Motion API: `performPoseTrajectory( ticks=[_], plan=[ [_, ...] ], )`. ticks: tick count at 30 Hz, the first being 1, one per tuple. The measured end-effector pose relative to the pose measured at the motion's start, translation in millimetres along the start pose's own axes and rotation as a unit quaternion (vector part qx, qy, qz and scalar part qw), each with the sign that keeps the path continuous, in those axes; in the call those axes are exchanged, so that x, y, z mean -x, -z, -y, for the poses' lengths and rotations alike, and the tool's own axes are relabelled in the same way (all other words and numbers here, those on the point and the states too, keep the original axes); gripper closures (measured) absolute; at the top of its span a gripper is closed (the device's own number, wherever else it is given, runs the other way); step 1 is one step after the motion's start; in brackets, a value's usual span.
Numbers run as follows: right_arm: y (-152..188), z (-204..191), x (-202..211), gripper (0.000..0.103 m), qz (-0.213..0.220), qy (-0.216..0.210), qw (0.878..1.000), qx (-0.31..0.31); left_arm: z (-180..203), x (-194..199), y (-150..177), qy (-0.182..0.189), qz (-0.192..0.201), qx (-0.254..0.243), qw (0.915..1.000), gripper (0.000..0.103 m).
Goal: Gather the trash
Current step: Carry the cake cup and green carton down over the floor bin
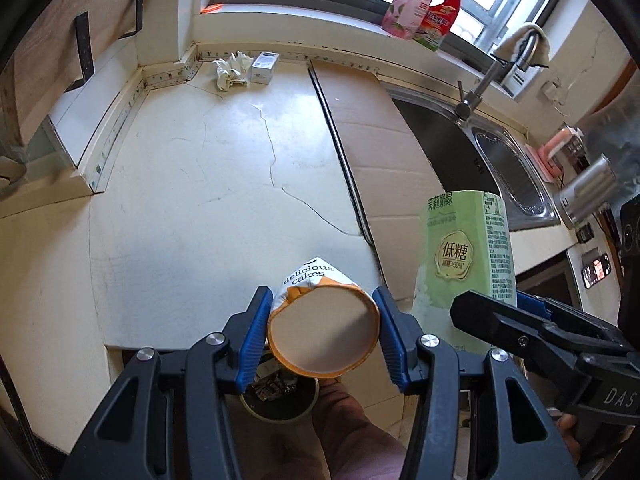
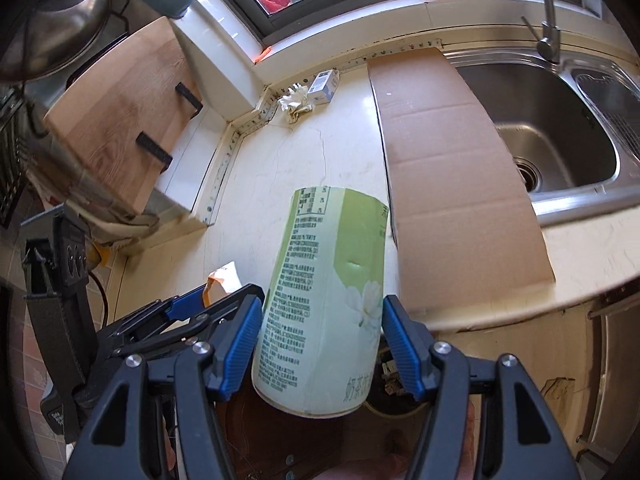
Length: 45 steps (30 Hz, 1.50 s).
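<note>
Left wrist view: left gripper clamped on the orange-rimmed cake cup, base toward the camera — a bin with scraps sits just below the tongs.
Right wrist view: right gripper clamped on the green milk-tea can, tilted over the counter edge.
Handling: centre each item above the bin mouth before letting go — one at a time.
Remaining trash: crumpled tissue and small box, well ahead of the tongs.

"delicious cakes" on paper cup, "低糖" on green carton

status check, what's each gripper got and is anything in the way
Left gripper shut on cake cup. Right gripper shut on green tea cup. Both over trash bin; nothing blocking.
</note>
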State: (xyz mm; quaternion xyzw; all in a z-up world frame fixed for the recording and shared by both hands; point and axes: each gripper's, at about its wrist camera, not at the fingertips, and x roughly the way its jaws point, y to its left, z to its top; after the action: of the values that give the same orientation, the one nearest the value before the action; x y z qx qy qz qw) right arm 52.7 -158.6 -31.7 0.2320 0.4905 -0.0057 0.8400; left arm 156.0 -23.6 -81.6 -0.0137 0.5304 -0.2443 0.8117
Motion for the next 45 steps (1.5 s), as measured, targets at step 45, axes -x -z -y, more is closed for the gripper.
performPoseTrajectory(
  ticks=[45],
  plan=[
    [211,90,-97,0.041,-0.207,0.032,0.978,0.014,-9,-128,240,-0.037,-0.145,0.082,0.9854,0.054]
  ],
)
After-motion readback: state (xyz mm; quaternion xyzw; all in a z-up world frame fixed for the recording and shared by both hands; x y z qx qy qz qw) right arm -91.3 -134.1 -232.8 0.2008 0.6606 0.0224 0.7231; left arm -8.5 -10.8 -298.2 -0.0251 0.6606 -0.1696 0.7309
